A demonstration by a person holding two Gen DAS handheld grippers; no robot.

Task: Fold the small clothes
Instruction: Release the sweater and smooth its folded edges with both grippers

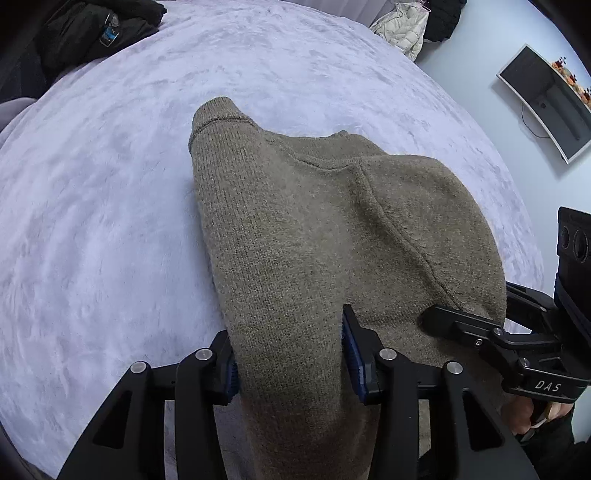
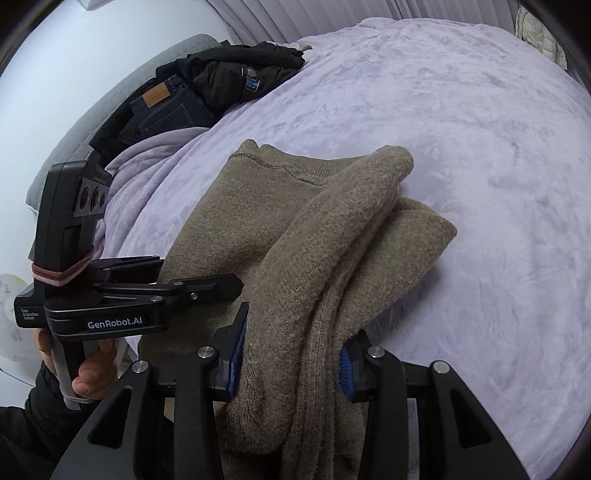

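Observation:
A brown knit sweater (image 1: 332, 229) lies partly folded on the lilac blanket (image 1: 92, 221). My left gripper (image 1: 291, 358) is shut on a thick fold at the sweater's near left edge, cloth bulging between the blue pads. My right gripper (image 2: 291, 358) is shut on a bunched fold with a sleeve (image 2: 354, 206) draped over it. The right gripper also shows at the right of the left wrist view (image 1: 461, 325), resting on the sweater. The left gripper shows at the left of the right wrist view (image 2: 207, 288).
A pile of black clothes and dark jeans (image 2: 192, 96) lies at the far corner of the bed. A white quilted jacket (image 1: 402, 29) hangs by the wall. A monitor (image 1: 546, 99) is mounted on the wall at right.

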